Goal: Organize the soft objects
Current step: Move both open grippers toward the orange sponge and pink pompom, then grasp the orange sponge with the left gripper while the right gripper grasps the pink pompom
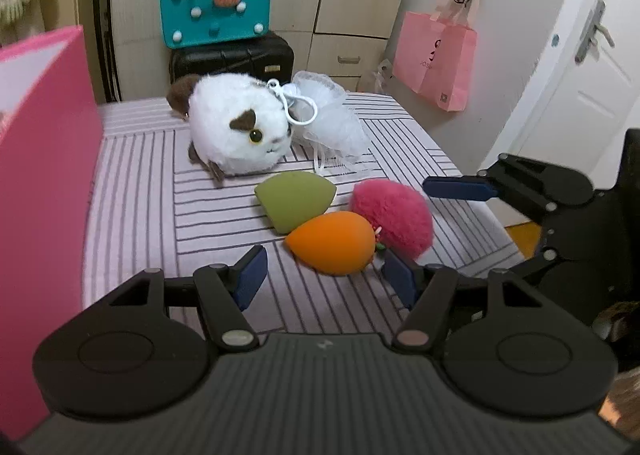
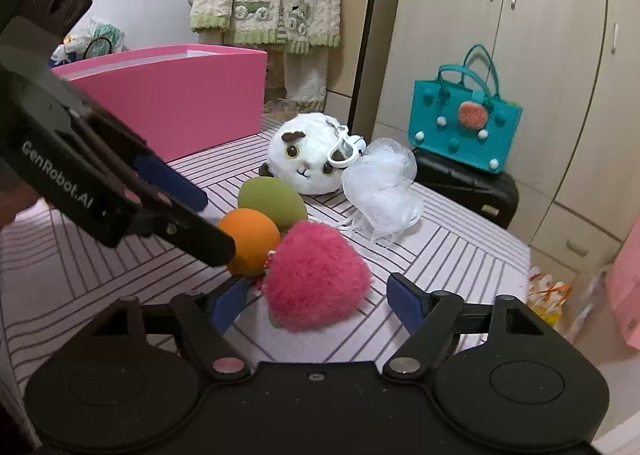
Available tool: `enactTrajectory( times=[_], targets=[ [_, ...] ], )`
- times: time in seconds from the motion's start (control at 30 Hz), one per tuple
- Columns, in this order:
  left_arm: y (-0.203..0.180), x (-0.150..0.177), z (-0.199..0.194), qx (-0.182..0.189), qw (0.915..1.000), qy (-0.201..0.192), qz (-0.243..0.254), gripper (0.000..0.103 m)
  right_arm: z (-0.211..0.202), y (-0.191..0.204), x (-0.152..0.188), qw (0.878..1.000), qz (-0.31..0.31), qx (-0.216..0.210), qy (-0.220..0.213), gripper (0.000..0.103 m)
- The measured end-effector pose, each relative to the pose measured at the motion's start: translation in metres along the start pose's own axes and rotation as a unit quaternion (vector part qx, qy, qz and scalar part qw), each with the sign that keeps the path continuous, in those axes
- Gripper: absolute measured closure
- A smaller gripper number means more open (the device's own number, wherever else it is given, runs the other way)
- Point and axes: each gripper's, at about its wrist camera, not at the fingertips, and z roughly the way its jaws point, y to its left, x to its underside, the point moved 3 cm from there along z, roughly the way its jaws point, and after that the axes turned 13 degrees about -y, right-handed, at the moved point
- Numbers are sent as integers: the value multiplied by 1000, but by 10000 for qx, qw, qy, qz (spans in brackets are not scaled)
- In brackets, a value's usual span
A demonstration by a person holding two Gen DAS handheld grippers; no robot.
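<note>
Left wrist cam: left gripper (image 1: 324, 275) sat low over the striped pink-and-grey tablecloth (image 1: 132, 191), jaws abt half apart, blue pads clear of everything, nothing held. Straight ahead at 12 o'clock, just past the tips, lay the orange egg-shaped sponge (image 1: 331, 242). Touching it at 11 o'clock, the olive-green teardrop sponge (image 1: 294, 200). At 1 o'clock, right against the orange one, the fuzzy magenta strawberry plush (image 1: 394, 215). Further back at 11 o'clock, the round white plush animal w/ brown patches (image 1: 236, 131), white plastic clip on top, and beside it at 12 the white mesh bath pouf (image 1: 336, 123). Tall pink box (image 1: 44, 159) filled the 9 o'clock edge. Right gripper (image 1: 460, 189) poked in from 3 o'clock, only one blue pad visible here. Teal felt handbag (image 1: 216, 7) on a black suitcase (image 1: 232, 55) at the back.

Right wrist cam: right gripper (image 2: 316, 301) wide open, strawberry plush (image 2: 316, 279) sitting btwn the pads but neither pad pressing it, so no grip. Orange sponge (image 2: 250, 241) at 11 o'clock touching the plush, green sponge (image 2: 272, 201) behind it. Left gripper (image 2: 200, 211) slanted in from 9 o'clock, its tip overlapping the orange sponge; contact unclear. White plush animal (image 2: 308, 159) and pouf (image 2: 380, 187) at 12 to 1 o'clock, pink box (image 2: 180, 95) at 10.
</note>
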Motion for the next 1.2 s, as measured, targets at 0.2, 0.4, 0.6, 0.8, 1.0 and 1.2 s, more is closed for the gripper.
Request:
enactTrajectory(
  times=[0.2, 0.4, 0.6, 0.8, 1.0, 1.2],
  targets=[
    [4, 2, 18, -33, 9999, 29, -123, 39, 10, -10, 4, 9992, 364, -135, 133, 23],
    [3, 1, 26, 120, 9996, -26, -268, 39, 12, -12, 6, 9962, 762, -408, 143, 34],
    [6, 4, 24, 56, 9986, -97, -510, 47, 9, -6, 6, 9981, 535, -267, 145, 47],
    [8, 8, 18, 184, 9988, -152, -417, 53, 3, -9, 6, 9968, 747, -227, 158, 50],
    [14, 12, 12, 245, 9972, -124, -697, 53, -3, -13, 8, 9947, 1007, -99, 201, 50],
    [16, 16, 3, 299, 9963, -80, -796, 53, -9, -11, 7, 9920, 1216, 8, 338, 50]
  ],
)
